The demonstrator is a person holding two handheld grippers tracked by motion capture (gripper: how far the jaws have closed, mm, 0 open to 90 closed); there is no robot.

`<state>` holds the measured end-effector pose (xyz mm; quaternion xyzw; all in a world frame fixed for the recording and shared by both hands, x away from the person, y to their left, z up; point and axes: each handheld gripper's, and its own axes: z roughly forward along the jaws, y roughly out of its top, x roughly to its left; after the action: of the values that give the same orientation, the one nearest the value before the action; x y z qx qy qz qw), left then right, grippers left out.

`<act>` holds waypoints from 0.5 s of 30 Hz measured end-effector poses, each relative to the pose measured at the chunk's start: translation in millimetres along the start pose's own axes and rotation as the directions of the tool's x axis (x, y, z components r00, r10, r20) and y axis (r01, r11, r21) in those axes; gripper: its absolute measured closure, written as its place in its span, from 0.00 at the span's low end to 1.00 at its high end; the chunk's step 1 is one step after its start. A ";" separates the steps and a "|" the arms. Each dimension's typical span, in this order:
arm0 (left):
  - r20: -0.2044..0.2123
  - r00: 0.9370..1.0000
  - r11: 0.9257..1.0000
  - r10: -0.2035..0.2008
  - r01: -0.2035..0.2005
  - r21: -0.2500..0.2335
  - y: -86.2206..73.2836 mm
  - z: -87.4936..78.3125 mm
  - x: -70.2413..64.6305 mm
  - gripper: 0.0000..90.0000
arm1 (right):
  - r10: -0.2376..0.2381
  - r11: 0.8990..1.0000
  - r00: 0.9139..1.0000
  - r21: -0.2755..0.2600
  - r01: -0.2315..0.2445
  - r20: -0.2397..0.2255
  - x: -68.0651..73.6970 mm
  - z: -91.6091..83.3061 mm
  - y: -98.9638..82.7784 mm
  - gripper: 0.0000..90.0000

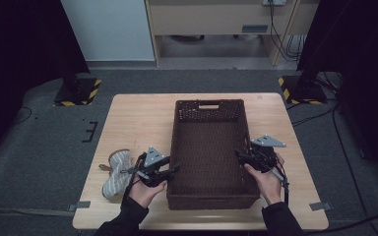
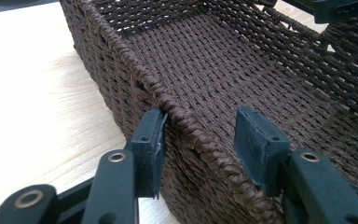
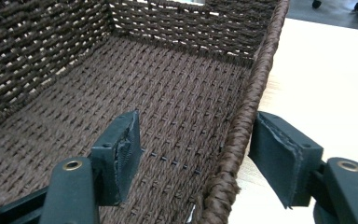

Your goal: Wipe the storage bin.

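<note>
This looks like a lab or test room set up for recording. A plain light wooden table (image 1: 128,118) stands alone on grey carpet (image 1: 44,147), with grey tape tabs (image 1: 82,204) at its near corners. Beyond its far corners, two black stand bases edged in yellow-and-black hazard tape (image 1: 76,92) rest on the floor. Black curtains (image 1: 19,44) hang at both sides. Loose black cables (image 1: 344,147) trail across the carpet at the right, and a pale wooden desk frame (image 1: 216,19) stands behind.

basket (image 1: 209,114) mid-table (image 1: 128,118) | slipper (image 1: 116,172) left of basket
</note>
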<state>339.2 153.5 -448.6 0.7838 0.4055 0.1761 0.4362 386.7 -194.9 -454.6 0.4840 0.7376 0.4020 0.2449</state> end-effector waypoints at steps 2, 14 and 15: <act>-0.008 1.000 1.000 0.008 -0.008 0.000 0.1 -0.1 -0.5 0.56 | -0.003 1.000 1.000 0.015 0.003 0.004 0.6 1.1 -1.0 0.39; -0.039 0.999 0.993 -0.032 0.027 -0.119 15.8 -30.2 17.5 0.43 | -0.022 0.999 0.999 0.050 0.020 0.027 2.0 3.6 -4.0 0.44; -0.048 0.998 0.993 -0.038 0.032 -0.117 15.1 -32.3 21.4 0.43 | -0.016 0.998 1.000 0.055 0.014 0.026 2.1 3.6 -4.1 0.45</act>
<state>339.2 183.5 -419.7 0.7451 0.4191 0.2112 0.4739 386.4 -192.5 -460.0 0.4903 0.7486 0.3734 0.2443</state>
